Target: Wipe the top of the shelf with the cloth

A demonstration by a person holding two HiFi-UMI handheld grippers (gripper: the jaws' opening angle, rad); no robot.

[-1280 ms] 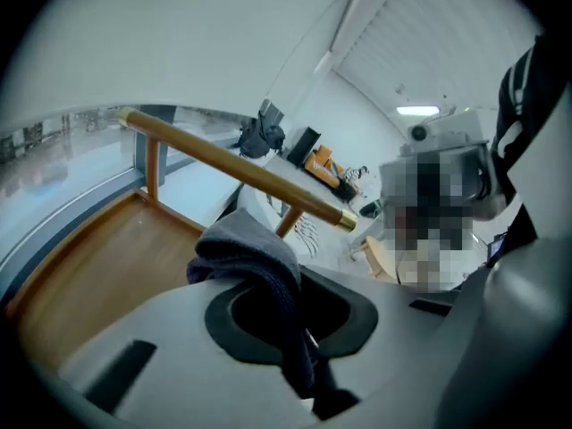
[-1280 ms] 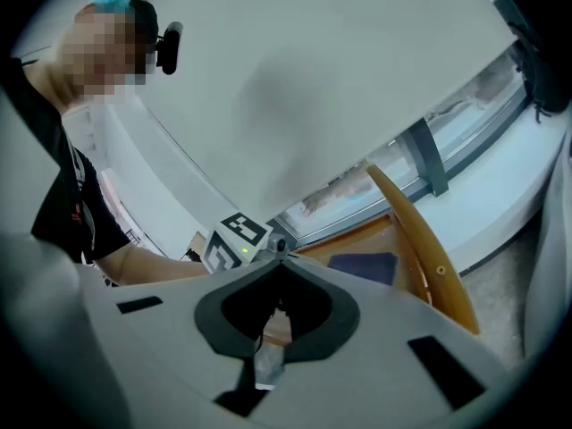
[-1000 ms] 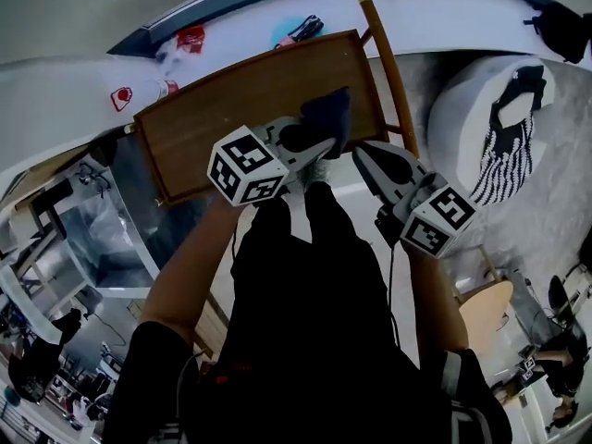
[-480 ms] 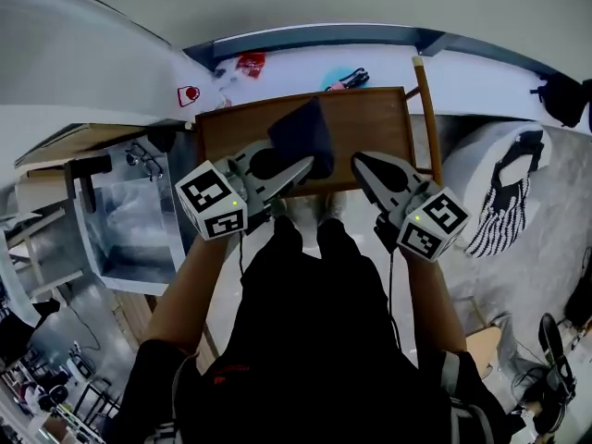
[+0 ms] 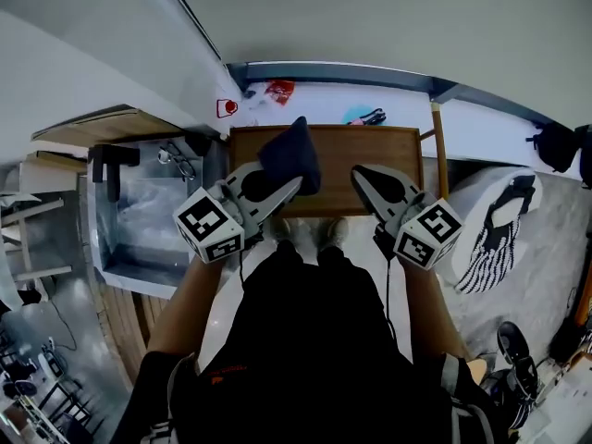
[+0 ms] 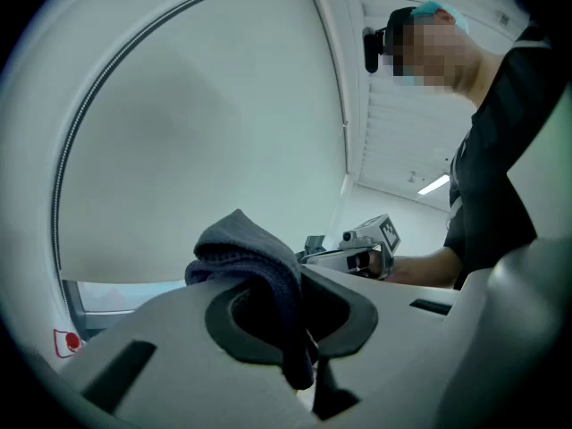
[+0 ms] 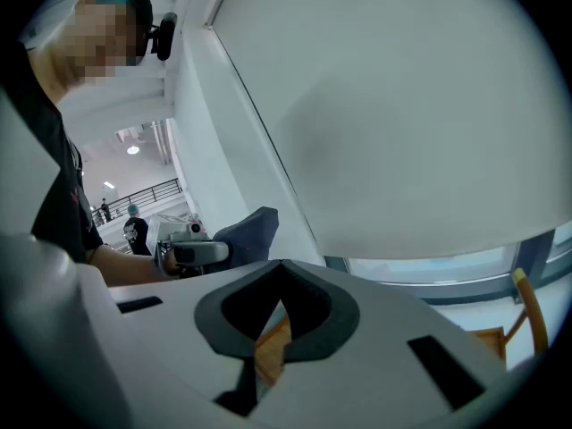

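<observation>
Head view: set above the person, facing steeply down past both forearms onto the wooden shelf top point(image 5: 370, 155); left gripper view: rides the left gripper point(image 5: 294, 181), close behind its jaws, tilted up at a pale wall; right gripper view: rides the right gripper point(image 5: 357, 170), close behind its jaws, likewise tilted up; shared: each gripper view catches the other gripper, and all three show the dark cloth point(image 5: 289, 154).

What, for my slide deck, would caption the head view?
Left gripper holds dark cloth over the wooden shelf top; right gripper shut, empty.
</observation>
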